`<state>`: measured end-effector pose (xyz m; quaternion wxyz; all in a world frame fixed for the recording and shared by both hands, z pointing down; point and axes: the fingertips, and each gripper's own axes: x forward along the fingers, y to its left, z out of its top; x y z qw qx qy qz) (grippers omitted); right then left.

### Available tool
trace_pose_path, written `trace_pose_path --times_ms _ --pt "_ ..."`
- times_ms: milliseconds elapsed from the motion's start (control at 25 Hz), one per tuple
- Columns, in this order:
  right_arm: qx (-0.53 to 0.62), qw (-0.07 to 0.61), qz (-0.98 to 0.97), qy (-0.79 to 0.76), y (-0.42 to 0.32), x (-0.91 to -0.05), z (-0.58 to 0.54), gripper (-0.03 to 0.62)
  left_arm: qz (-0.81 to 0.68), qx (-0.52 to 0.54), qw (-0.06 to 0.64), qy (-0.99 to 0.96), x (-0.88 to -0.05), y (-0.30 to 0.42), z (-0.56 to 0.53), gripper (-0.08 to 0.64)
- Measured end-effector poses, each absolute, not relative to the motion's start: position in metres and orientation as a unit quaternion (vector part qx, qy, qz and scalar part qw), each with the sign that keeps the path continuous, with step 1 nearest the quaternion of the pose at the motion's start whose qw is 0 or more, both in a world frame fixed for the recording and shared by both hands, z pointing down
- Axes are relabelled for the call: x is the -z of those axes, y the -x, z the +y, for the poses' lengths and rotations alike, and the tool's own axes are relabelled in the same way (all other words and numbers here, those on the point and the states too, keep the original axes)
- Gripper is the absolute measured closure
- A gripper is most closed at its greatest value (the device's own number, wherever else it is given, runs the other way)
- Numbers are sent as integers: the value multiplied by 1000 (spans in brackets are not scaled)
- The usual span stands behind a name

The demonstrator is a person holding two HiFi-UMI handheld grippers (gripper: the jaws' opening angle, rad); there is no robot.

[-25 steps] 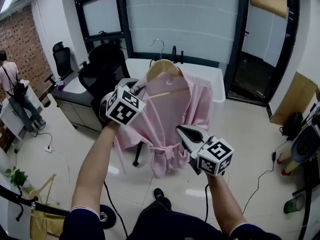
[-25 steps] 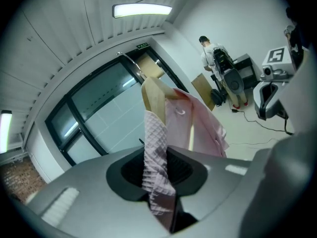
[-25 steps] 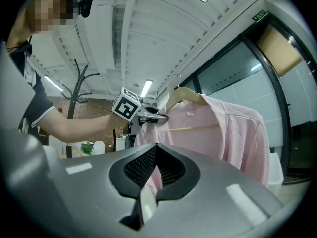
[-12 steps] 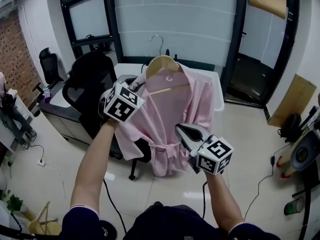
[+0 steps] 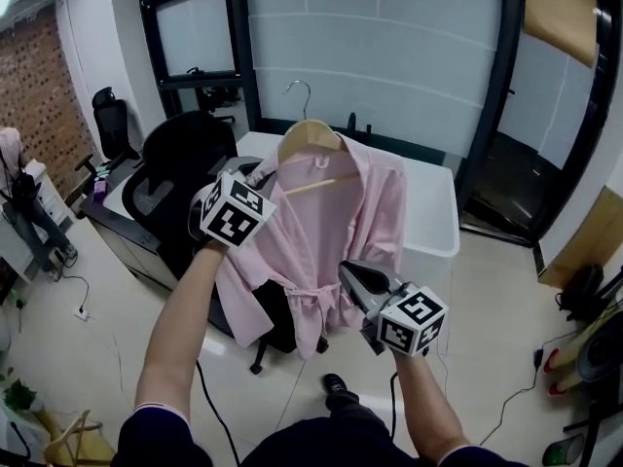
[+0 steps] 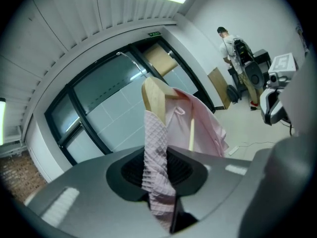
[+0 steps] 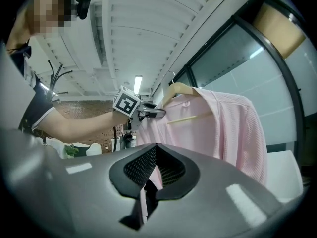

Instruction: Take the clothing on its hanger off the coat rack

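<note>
Clamping the shoulder of the pink robe [image 5: 336, 224] beside the wooden hanger [image 5: 308, 136], left gripper [image 5: 255, 171] carries it; right gripper [image 5: 350, 270] pinches cloth below the hanger, likely curbing swing.

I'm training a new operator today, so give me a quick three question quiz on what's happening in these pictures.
1. True or false: the right gripper is empty.
2. What does the left gripper pinch? A) the white table B) the pink robe's fabric C) the black chair
3. Fill in: the hanger is made of ____.
Key: 1 false, it is shut on robe fabric; 2 B; 3 wood.
</note>
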<state>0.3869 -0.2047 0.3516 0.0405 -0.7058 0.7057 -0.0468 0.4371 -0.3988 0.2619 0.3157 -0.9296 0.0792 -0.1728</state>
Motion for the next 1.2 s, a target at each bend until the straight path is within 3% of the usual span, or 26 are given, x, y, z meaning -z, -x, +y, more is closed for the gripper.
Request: trace_pose_path --times_ms 400,1200 --pt "56 35 782 620 -438 -352 -301 592 183 218 277 918 -276 -443 -504 477" --pt "103 31 837 537 -442 -382 -389 592 342 270 234 869 -276 -350 -648 477"
